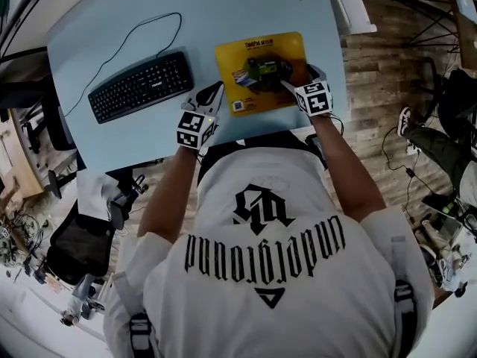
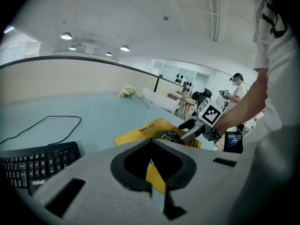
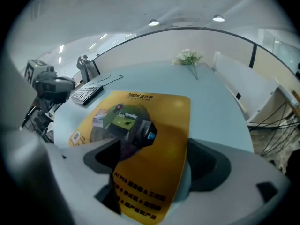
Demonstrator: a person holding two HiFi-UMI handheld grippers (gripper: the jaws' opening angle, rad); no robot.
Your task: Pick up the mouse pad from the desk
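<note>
The yellow mouse pad (image 1: 287, 47) with a printed picture lies flat on the light blue desk (image 1: 97, 21), right of centre. My right gripper (image 1: 298, 77) stands open over the pad's near right corner. In the right gripper view the pad (image 3: 159, 139) runs between the wide-apart jaws of the right gripper (image 3: 152, 149), and neither pad presses on it. My left gripper (image 1: 216, 89) is shut, its tips at the pad's left edge. In the left gripper view its tips (image 2: 151, 142) meet, and the mouse pad (image 2: 140, 131) lies just beyond them.
A black keyboard (image 1: 141, 86) with a thin cable (image 1: 149, 24) lies left of the pad. A sprig of white flowers (image 3: 187, 56) rests at the desk's far side. The desk's near edge is against the person's body. A black chair (image 1: 74, 245) stands at the left.
</note>
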